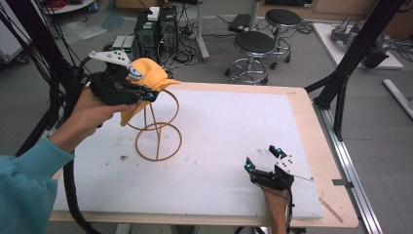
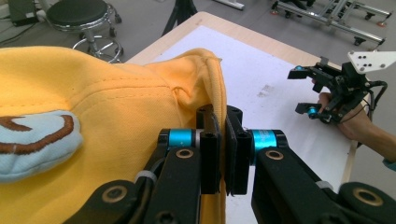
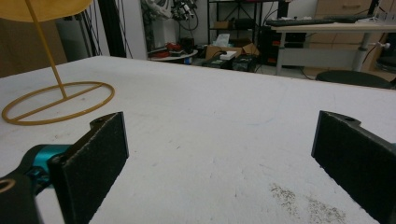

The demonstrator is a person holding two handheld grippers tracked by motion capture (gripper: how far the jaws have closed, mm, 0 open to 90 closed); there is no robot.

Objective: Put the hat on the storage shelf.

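Note:
A yellow cap [image 1: 146, 75] with a light blue patch [image 2: 32, 142] rests on top of a yellow wire stand [image 1: 158, 129] at the table's back left. My left gripper [image 1: 151, 95] is shut on the cap's edge [image 2: 212, 88], its jaws pinching the yellow cloth between them. My right gripper [image 1: 263, 163] stands open near the front right of the table, nothing between its fingers [image 3: 100, 158]; it is seen far off as the other gripper [image 2: 327, 88] in the left gripper view. The stand's round base [image 3: 56, 100] and stem lie off to its left.
The white table top [image 1: 229, 136] has a wooden rim [image 1: 311, 126]. Two black stools [image 1: 255, 46] and computer towers [image 1: 156, 29] stand on the floor behind. A black frame post [image 1: 350, 58] rises at the right.

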